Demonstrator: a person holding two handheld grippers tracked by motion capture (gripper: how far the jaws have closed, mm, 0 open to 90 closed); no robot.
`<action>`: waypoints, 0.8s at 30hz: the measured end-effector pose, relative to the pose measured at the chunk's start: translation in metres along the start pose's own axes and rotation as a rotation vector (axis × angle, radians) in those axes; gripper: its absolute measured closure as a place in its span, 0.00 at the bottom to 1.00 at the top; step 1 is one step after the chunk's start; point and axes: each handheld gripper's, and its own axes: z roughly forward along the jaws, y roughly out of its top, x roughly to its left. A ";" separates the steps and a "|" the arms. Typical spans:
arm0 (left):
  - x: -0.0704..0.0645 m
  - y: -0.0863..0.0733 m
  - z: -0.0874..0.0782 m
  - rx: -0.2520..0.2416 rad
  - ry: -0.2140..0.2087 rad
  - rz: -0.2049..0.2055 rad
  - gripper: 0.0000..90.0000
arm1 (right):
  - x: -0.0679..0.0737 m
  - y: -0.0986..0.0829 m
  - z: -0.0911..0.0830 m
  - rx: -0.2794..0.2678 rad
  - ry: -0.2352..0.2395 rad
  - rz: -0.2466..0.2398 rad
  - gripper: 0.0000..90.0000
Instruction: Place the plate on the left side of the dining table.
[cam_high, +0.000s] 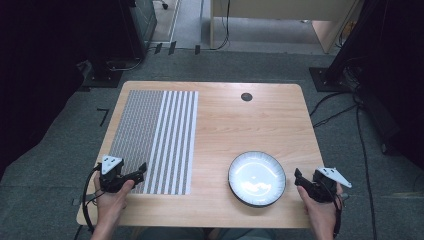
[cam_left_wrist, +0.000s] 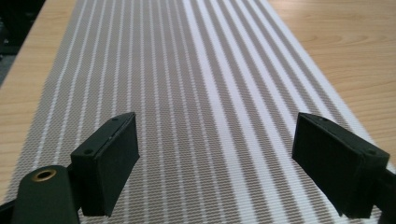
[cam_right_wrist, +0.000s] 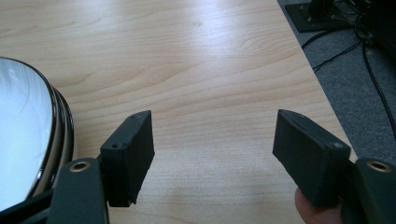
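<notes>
Starting with the high view, the pale wooden table (cam_high: 235, 125) is seen across the middle of the frame, with the grey-and-white striped woven placemat (cam_high: 157, 137) at centre left and the white shallow plate with a dark ribbed rim (cam_high: 257, 178) at lower centre right. The left gripper (cam_high: 141, 171) is held with its jaws apart over the placemat's near left corner; the right gripper (cam_high: 298, 178) is held near the table's right edge, just beside the plate but apart from it, and nothing is gripped by either. A slip could be judged likely if the plate were taken by its thin rim alone, since the glazed surface would give the jaws little purchase, and the plate lies near the table's near edge. Ample bare wood is left in the upper right of the frame for moving.

In the left gripper view, the two black jaws are seen spread wide at the lower corners, with the placemat (cam_left_wrist: 187, 93) stretching away to the top. The flat weave could be rucked or dragged if it were pinched carelessly.

In the right gripper view, the jaws stand wide open over bare wood, the plate (cam_right_wrist: 28, 140) is cut by the left edge, and the table's edge runs down the right of the frame, beyond which grey carpet and cables lie.
</notes>
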 end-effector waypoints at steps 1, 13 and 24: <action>-0.007 0.002 0.002 -0.001 -0.014 0.010 0.16 | 0.000 0.001 -0.001 -0.001 -0.001 0.003 0.33; -0.057 0.012 0.018 0.008 -0.085 0.060 0.16 | 0.005 0.005 -0.009 -0.025 0.004 0.000 0.36; -0.099 0.026 0.029 -0.002 -0.158 0.088 0.16 | 0.015 0.008 -0.018 -0.067 0.025 -0.007 0.41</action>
